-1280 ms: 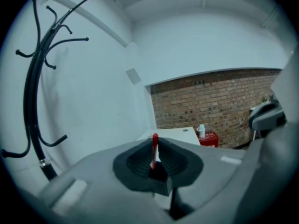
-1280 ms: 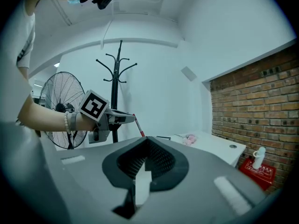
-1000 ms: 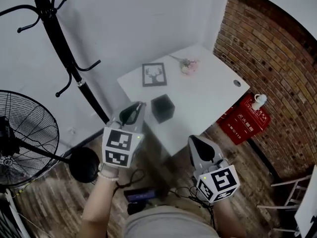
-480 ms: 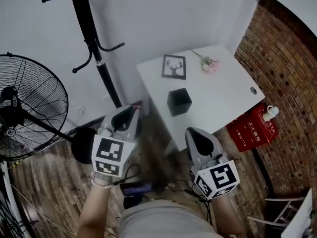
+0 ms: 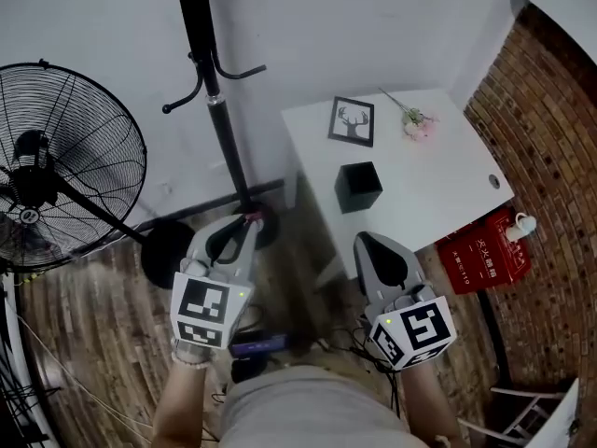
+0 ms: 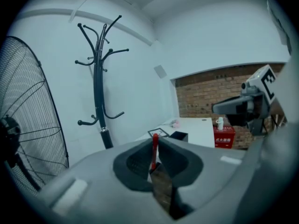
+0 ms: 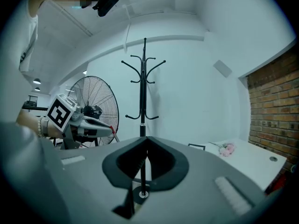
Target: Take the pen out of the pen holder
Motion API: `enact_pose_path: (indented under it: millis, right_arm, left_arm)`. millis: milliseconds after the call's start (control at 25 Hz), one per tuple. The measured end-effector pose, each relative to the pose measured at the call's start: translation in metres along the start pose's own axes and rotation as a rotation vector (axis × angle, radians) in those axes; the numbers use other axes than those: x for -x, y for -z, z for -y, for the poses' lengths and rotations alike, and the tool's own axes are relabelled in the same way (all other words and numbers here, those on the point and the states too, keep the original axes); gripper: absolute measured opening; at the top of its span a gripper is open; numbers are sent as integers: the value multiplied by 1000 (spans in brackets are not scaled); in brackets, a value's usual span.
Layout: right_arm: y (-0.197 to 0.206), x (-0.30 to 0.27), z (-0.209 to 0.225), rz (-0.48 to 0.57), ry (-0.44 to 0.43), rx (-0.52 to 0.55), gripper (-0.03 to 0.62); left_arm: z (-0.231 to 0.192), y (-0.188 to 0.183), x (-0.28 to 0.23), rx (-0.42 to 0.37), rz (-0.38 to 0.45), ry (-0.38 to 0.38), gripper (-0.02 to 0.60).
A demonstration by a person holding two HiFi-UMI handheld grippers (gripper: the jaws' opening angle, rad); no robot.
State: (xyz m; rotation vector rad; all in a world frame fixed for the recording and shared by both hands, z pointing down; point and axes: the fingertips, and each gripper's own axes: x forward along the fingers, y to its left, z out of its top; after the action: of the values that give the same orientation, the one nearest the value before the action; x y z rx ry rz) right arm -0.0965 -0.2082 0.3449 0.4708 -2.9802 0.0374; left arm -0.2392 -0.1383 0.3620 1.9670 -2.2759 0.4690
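Note:
A thin red pen (image 6: 154, 149) stands upright between the tips of my left gripper (image 6: 155, 141), which is shut on it. In the head view the left gripper (image 5: 249, 222) hangs over the wooden floor, left of the white table (image 5: 438, 180), with a bit of the red pen (image 5: 250, 217) at its tip. The pen holder (image 5: 358, 186), a black open cube, stands on the table near its front edge, well apart from that gripper. My right gripper (image 5: 368, 243) is held low in front of the table edge, jaws together with nothing in them; the right gripper (image 7: 146, 138) faces the coat stand.
A big black fan (image 5: 56, 185) stands at the left, a black coat stand (image 5: 210, 73) beside the table. On the table are a framed deer picture (image 5: 352, 121) and pink flowers (image 5: 415, 124). A red box (image 5: 485, 255) sits by the brick wall. Cables and a dark device (image 5: 256, 346) lie on the floor.
My left gripper has drawn away from the pen holder, leftward and lower over the floor, still holding the red pen. The right gripper has shifted a little, and the view has swung left.

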Motion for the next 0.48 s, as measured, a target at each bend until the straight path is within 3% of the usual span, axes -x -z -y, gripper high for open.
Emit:
enact_pose_path:
  millis: [480]
  right_arm:
    - [2,-8,-9,-7,-26,11,5]
  left_arm:
    - [-2,15,33,48,-14,-51,31]
